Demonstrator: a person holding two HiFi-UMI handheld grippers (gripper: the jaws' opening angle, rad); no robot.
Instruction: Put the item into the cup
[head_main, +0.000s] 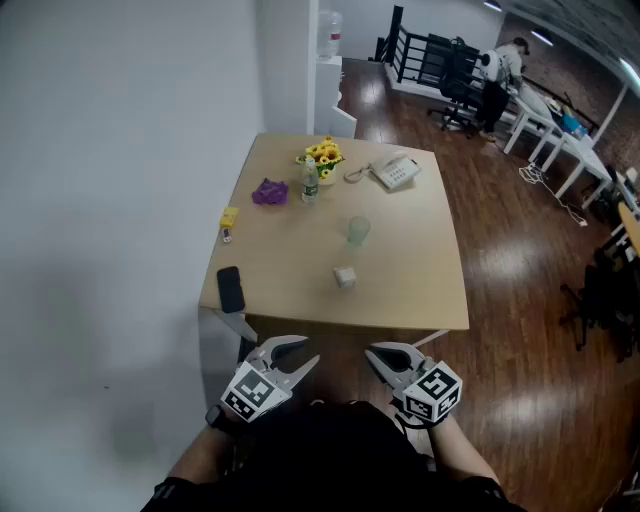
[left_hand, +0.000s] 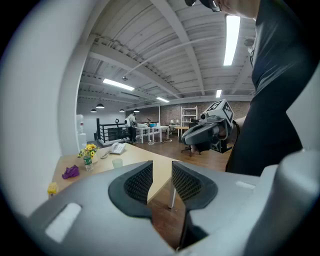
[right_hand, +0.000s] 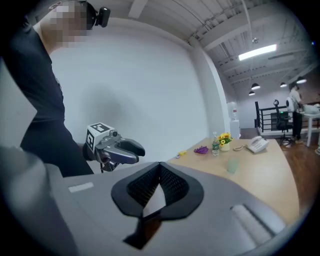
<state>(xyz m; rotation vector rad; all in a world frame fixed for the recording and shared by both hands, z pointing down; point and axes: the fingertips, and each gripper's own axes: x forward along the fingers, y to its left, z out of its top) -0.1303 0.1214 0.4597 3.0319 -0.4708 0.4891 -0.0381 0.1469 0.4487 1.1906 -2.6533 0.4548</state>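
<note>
Pale wood tops the table (head_main: 420, 290), where a small whitish item (head_main: 344, 277) lies near the translucent cup (head_main: 357, 232), on the cup's near side and not touching it. A black phone (head_main: 231, 289) rests by the near left edge; a purple object (head_main: 269, 191), a bottle (head_main: 310, 183) and sunflowers (head_main: 323, 153) sit toward the far side. Both tongs hover short of the table's near edge: the left gripper (left_hand: 162, 169) is released, jaws apart and empty, while the right gripper (right_hand: 160, 167) is clenched on nothing.
</note>
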